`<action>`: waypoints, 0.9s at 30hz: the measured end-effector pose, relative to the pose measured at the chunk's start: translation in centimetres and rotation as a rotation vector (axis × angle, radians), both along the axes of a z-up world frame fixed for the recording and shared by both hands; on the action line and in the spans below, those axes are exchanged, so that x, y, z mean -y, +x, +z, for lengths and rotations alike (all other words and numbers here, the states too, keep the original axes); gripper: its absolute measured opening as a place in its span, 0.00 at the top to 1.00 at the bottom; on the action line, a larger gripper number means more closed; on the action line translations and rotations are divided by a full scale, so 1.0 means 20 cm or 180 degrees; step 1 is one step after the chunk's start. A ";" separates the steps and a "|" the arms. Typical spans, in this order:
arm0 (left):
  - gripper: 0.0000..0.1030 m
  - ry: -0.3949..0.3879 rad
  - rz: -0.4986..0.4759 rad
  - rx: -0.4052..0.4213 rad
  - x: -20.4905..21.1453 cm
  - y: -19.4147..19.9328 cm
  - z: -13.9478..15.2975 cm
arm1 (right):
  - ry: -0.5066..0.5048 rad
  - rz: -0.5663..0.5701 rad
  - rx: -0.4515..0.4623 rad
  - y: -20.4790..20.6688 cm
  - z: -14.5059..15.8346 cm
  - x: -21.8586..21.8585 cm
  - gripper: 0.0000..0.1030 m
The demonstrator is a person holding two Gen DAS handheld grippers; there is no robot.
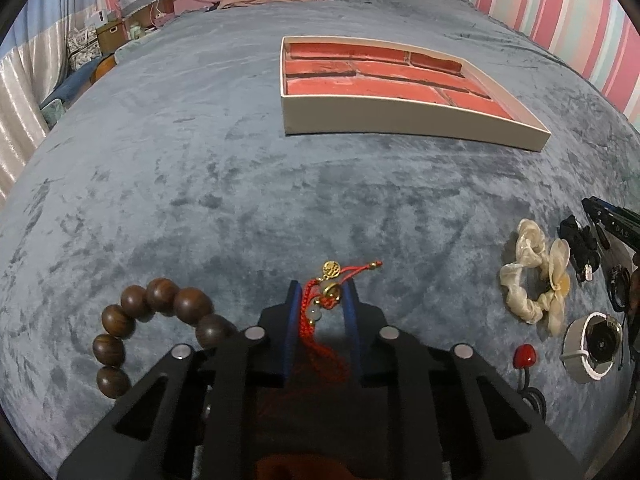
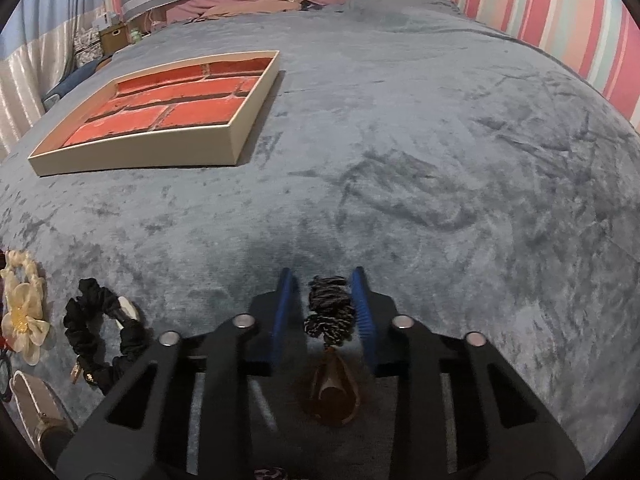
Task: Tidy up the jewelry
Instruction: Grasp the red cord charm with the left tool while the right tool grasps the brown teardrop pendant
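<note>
Red corded charm bracelet [image 1: 325, 312] between left gripper [image 1: 322, 300] fingers, contact unconfirmed, and black-white braided cord [image 2: 330, 312] with amber pendant between right gripper [image 2: 326, 300] fingers, grip likewise unconfirmed, both likely staged for the brick-lined tray [image 1: 400, 116] well beyond on the blanket.

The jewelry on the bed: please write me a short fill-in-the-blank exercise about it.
1. The left gripper has its fingers around a ____ cord bracelet.
2. The wooden bead bracelet lies to the ____ of that gripper.
3. The box has a lining printed like ____.
4. The black scrunchie lies ____ the box.

Missing words: red; left; bricks; outside
</note>
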State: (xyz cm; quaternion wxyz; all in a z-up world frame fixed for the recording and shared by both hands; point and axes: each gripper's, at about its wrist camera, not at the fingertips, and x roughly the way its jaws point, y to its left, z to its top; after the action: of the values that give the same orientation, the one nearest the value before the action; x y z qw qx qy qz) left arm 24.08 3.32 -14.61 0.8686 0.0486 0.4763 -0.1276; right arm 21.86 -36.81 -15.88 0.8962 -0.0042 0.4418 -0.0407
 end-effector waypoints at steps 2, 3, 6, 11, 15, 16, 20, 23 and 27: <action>0.82 -0.0031 -0.0030 -0.0015 0.00 0.01 0.00 | 0.0027 0.0013 0.0006 0.00 0.00 0.00 0.78; 0.84 -0.0035 -0.0037 -0.0018 0.00 0.01 0.00 | 0.0050 0.0016 0.0007 0.00 0.00 0.00 0.78; 0.89 0.0051 -0.0059 0.0022 0.03 0.01 0.00 | 0.0102 0.0020 0.0022 -0.01 0.01 0.01 0.79; 0.89 0.0109 -0.0013 0.0064 0.04 0.00 0.01 | 0.0099 0.0034 0.0115 -0.04 0.05 0.01 0.79; 0.89 0.0155 0.0019 0.0142 0.05 -0.04 0.06 | 0.0106 0.0068 0.0208 -0.07 0.12 -0.01 0.79; 0.89 0.0160 0.0023 0.0162 0.06 -0.04 0.08 | 0.0108 0.0071 0.0234 -0.07 0.13 -0.01 0.79; 0.89 0.0144 0.0110 0.0274 0.04 -0.06 0.15 | 0.0126 0.0109 0.0335 -0.06 0.21 -0.02 0.79; 0.89 0.0146 0.0158 0.0363 0.03 -0.06 0.23 | 0.0108 0.0162 0.0421 -0.04 0.28 -0.04 0.79; 0.89 0.0081 0.0203 0.0473 0.02 -0.03 0.34 | 0.0128 0.0227 0.0508 0.00 0.35 -0.07 0.79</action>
State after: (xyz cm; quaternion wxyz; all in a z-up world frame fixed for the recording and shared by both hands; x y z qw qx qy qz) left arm 23.40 2.85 -7.72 0.9045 0.0539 0.4134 -0.0898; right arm 21.95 -35.46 -8.79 0.9293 0.0013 0.3693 0.0000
